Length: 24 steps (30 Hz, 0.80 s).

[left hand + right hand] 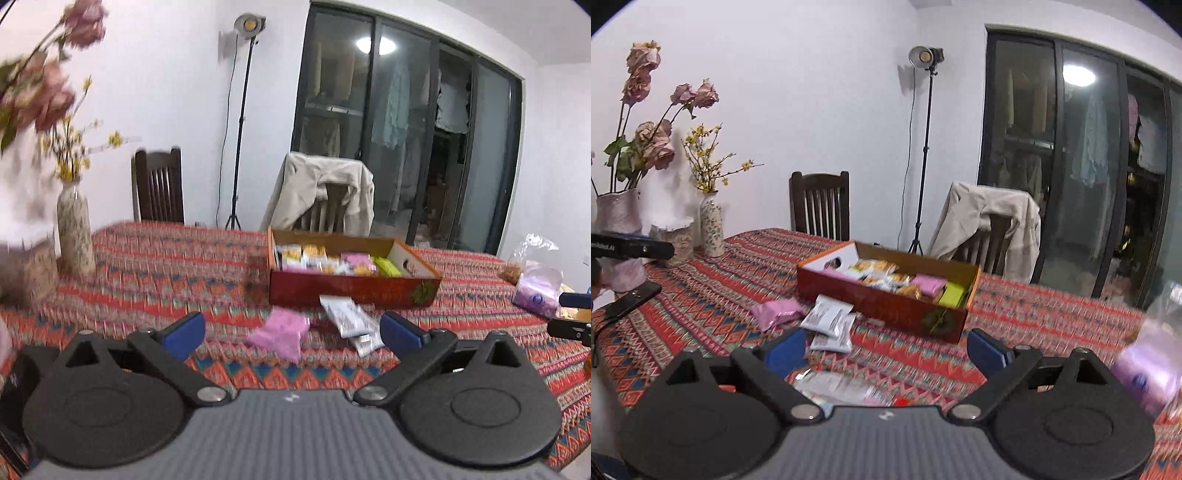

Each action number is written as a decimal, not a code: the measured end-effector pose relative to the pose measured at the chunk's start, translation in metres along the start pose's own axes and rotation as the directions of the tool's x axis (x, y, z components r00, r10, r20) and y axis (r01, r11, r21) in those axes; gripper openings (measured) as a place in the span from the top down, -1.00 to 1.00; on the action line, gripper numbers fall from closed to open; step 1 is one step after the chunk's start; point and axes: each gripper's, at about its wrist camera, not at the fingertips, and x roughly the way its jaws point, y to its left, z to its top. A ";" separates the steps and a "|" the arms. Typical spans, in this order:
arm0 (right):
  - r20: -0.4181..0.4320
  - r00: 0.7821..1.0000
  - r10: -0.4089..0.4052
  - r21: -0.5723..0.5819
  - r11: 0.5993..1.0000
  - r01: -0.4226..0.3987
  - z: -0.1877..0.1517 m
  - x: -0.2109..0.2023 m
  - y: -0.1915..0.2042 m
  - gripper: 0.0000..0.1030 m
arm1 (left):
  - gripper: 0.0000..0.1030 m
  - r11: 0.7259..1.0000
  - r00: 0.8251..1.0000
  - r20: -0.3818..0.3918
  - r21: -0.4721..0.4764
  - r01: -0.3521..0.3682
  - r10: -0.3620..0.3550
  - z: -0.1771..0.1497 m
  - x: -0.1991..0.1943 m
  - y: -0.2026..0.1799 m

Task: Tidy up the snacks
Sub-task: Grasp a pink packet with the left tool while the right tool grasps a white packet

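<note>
path to box (886, 306) — open | packets (827, 321) in front — obstruct

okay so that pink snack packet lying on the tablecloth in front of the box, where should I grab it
The pink snack packet lies flat, apart from the white packets. I'd bring the open left gripper down from above and pinch its crumpled near edge, which seems raised off the tablecloth.

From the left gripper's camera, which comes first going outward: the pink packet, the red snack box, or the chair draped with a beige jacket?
Seen from the left gripper, whose jaws stand open:
1. Pink packet, on the tablecloth just ahead between the fingers.
2. Red snack box, behind it, slightly right, holding packets.
3. Chair with the beige jacket, beyond the table's far edge.
</note>
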 end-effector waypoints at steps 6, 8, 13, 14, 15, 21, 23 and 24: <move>-0.037 0.999 -0.005 0.123 0.992 0.009 -0.042 0.007 0.005 -0.83 | -1.00 0.999 0.995 -0.100 -0.048 0.007 -0.012 -0.029 0.009 0.002; -0.068 0.998 -0.010 0.131 0.991 0.019 -0.052 0.011 0.008 -0.83 | -1.00 0.999 0.994 -0.111 -0.036 0.007 -0.011 -0.032 0.012 0.001; -0.094 0.995 -0.026 0.142 0.989 0.039 -0.059 0.014 0.005 -0.83 | -1.00 1.000 0.993 -0.119 -0.030 0.009 -0.013 -0.030 0.023 0.001; -0.089 0.996 -0.031 0.149 0.988 0.044 -0.058 0.015 0.004 -0.83 | -1.00 1.000 0.992 -0.123 -0.019 0.005 -0.008 -0.030 0.028 0.000; -0.083 0.996 -0.032 0.155 0.987 0.045 -0.055 0.017 0.003 -0.83 | -1.00 1.000 0.992 -0.127 -0.009 0.002 -0.004 -0.030 0.032 -0.001; -0.077 0.997 -0.003 0.164 0.986 0.015 -0.038 0.041 0.003 -0.83 | -0.99 0.999 0.986 -0.165 0.025 0.020 -0.016 -0.024 0.072 0.003; -0.087 0.996 0.014 0.165 0.986 0.000 -0.031 0.056 0.005 -0.83 | -0.96 0.998 0.985 -0.173 0.058 0.015 -0.005 -0.021 0.092 0.005; -0.091 0.996 0.021 0.167 0.986 -0.006 -0.028 0.064 0.006 -0.82 | -0.94 0.997 0.984 -0.180 0.077 0.019 -0.005 -0.019 0.103 0.006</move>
